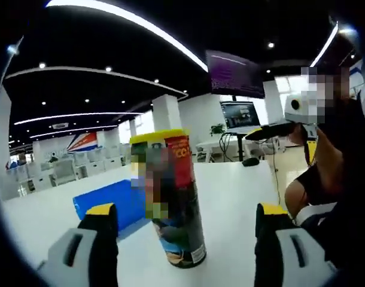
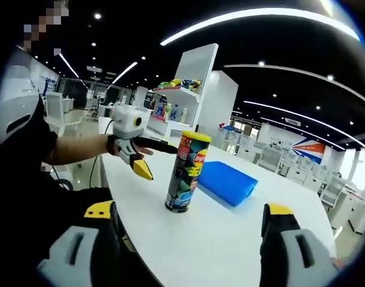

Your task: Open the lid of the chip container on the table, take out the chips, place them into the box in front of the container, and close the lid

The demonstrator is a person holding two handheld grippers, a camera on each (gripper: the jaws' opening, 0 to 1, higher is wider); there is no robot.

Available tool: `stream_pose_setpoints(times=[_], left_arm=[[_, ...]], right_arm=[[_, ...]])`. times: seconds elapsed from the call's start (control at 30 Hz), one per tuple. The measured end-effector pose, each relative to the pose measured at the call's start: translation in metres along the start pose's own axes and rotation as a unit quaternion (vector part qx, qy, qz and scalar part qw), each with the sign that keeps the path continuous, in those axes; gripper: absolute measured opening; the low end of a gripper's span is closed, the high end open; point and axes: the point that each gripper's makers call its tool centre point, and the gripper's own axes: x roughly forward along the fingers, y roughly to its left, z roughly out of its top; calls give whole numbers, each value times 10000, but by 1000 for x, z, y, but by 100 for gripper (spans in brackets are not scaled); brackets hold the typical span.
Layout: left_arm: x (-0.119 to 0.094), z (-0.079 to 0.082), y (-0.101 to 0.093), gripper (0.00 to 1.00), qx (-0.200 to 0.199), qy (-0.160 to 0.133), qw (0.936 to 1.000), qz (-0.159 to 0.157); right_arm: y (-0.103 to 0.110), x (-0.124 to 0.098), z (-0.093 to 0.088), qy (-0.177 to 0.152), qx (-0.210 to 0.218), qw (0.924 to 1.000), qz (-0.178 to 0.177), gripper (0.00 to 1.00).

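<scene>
The chip container (image 1: 173,203) stands upright on the white table (image 1: 236,191), a tall dark can with its yellow lid (image 1: 158,136) on. Just behind it lies the blue box (image 1: 108,200). My left gripper (image 1: 185,210) is open, its yellow-tipped jaws wide either side of the can and short of it. In the right gripper view the can (image 2: 185,173) and the box (image 2: 227,181) sit mid-table, and the left gripper (image 2: 158,159) hovers open close to the can's upper part. My right gripper (image 2: 189,210) is open and empty, well back from the can.
A person sits at the table's edge (image 2: 119,179), their arm (image 2: 78,149) reaching over it. The right gripper (image 1: 281,142) hangs open above the table's far right. Behind are a monitor (image 1: 239,115), shelves (image 2: 173,98) and desks.
</scene>
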Motion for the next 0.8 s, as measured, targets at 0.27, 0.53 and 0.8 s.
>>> stream_pose_setpoints(times=[0.27, 0.53, 0.8], left_arm=[[21, -33, 4, 95, -335, -213, 9978, -526], [20, -37, 16, 90, -321, -705, 9961, -421], [31, -46, 12, 90, -273, -638, 9958, -595]], right_arm=[[3, 0, 1, 33, -36, 10000, 46, 94], [2, -1, -2, 91, -33, 10000, 22, 94], [3, 4, -4, 114, 4, 9999, 50, 94]])
